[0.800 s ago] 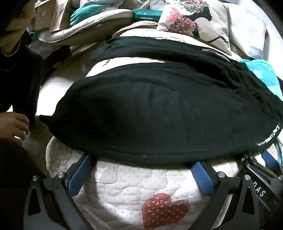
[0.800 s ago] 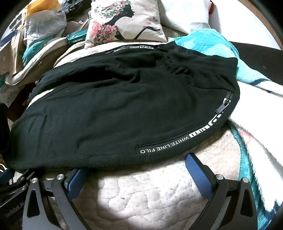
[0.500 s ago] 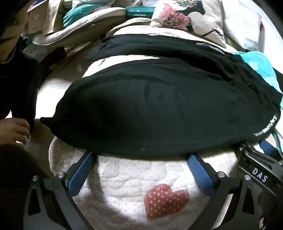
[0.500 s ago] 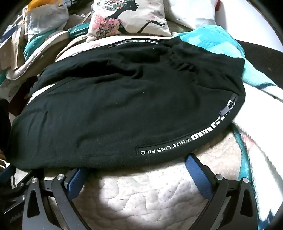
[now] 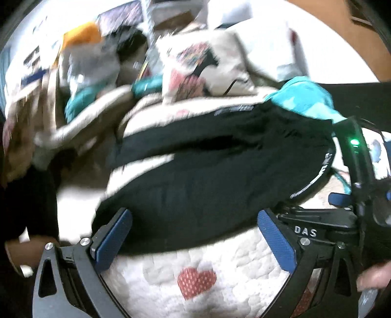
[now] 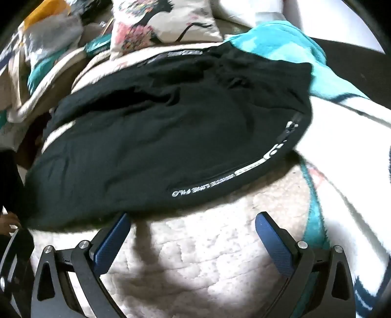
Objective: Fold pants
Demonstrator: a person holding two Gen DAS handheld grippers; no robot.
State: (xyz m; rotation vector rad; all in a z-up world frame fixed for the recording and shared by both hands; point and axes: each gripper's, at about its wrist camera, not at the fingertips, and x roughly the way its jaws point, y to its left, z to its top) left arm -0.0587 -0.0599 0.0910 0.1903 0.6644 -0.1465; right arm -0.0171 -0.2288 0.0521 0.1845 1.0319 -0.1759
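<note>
Black pants lie spread flat on a white quilted bed cover, with white lettering along the near right side seam. My left gripper is open over the quilt at the pants' near edge; its left fingertip overlaps the hem and nothing sits between the pads. My right gripper is open too, its tips just short of the hem over bare quilt. It also shows at the right of the blurred left wrist view, the right gripper beside the lettered seam.
A flower-print pillow and a teal blanket lie beyond the pants. A white fleece blanket covers the right. Bags and bedding are piled at the far left. A person's hand rests at the left bed edge.
Both grippers have drawn back and up from the pants' near edge, still open. The left wrist view has swung upward and blurred. The pants lie as before.
</note>
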